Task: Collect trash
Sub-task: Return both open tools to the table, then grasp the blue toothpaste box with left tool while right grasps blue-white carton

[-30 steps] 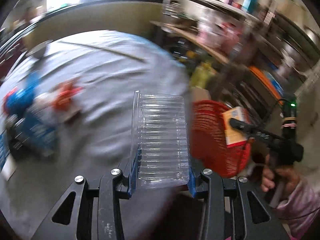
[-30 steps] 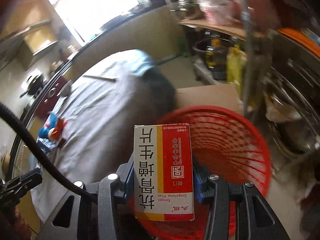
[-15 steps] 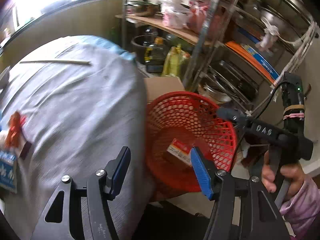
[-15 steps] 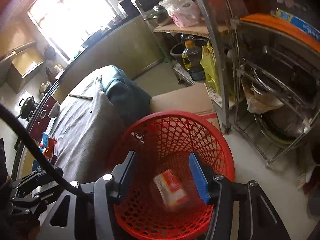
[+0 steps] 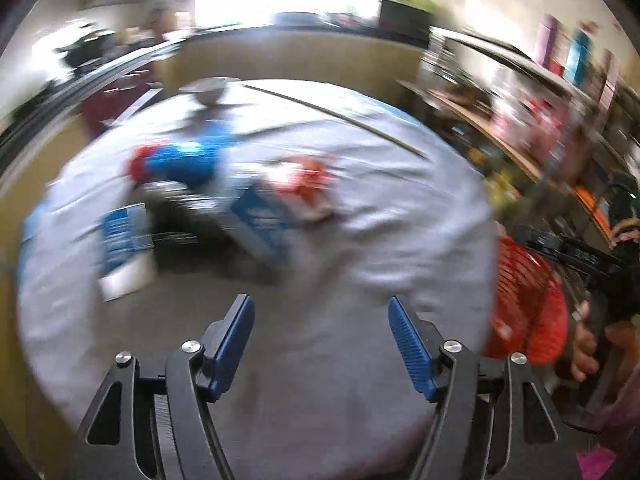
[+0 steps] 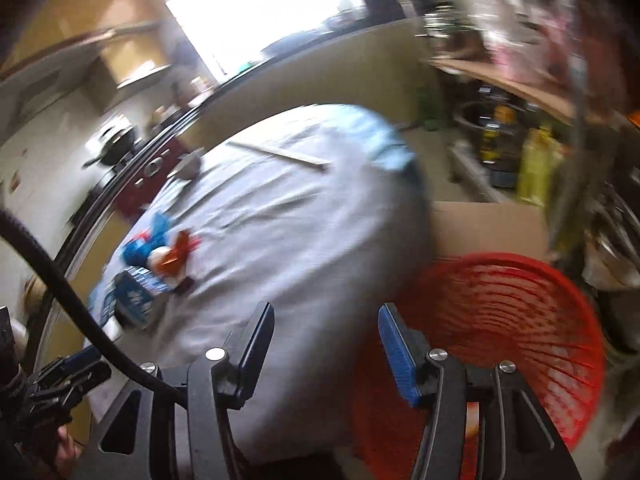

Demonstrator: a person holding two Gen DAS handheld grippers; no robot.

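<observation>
- The left gripper (image 5: 321, 322) has its blue jaws wide apart, and nothing is between them. It hangs over a table with a gray cloth (image 5: 360, 248).
- The right gripper (image 6: 326, 330) also has its jaws wide apart with nothing in them. It sits over the table edge, next to a red basket (image 6: 520, 320).
- The trash pile (image 5: 224, 200) lies on the cloth, well ahead of the left gripper. It is blurry: blue packets, something red and white, and something dark.
- The right view shows the same trash pile (image 6: 160, 268) small and far to the left, so it tells less about it.
- The right view shows most of the red basket standing on the floor beside the table. The left view shows just one side of the basket (image 5: 528, 300), past the table's right edge.
- What is inside the basket is too blurry to tell.
- A long thin stick (image 6: 280, 154) lies at the far end of the cloth.
- The left view shows the person's right hand (image 5: 588, 344) at the right edge. The right view does not.
- Only the right view shows a cardboard box (image 6: 488, 228) behind the basket.
</observation>
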